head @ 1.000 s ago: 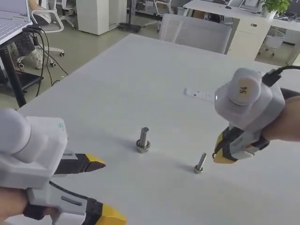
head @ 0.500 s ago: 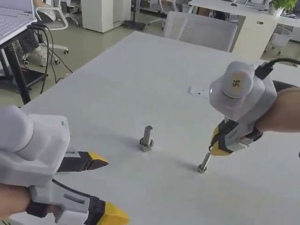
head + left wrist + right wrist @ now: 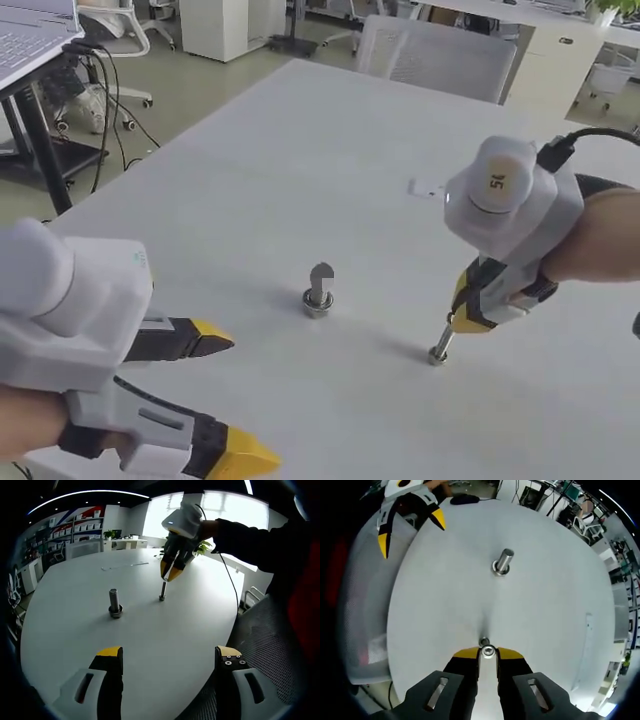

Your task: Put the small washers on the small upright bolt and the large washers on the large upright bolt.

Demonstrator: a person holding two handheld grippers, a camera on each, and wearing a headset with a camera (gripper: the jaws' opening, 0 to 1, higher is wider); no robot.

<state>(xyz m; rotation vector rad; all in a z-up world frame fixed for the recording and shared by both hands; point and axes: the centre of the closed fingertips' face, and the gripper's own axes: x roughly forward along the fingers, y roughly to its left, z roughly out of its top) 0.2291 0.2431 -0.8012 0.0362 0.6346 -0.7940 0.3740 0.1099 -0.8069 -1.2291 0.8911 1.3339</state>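
The large upright bolt stands mid-table with a metal ring at its foot. To its right is the small upright bolt. My right gripper hangs just above that bolt's top, shut on a small washer, and the bolt's tip shows right beyond the washer. Down at the near left my left gripper is open with nothing between its jaws, well short of both bolts.
The white table carries a small white strip behind the right gripper. A mesh chair stands at the far edge. A desk with a laptop and cables lies off to the left.
My right gripper has moved left and down, from beside the small bolt to right over its top. The left gripper has stayed put; the head camera has shifted.
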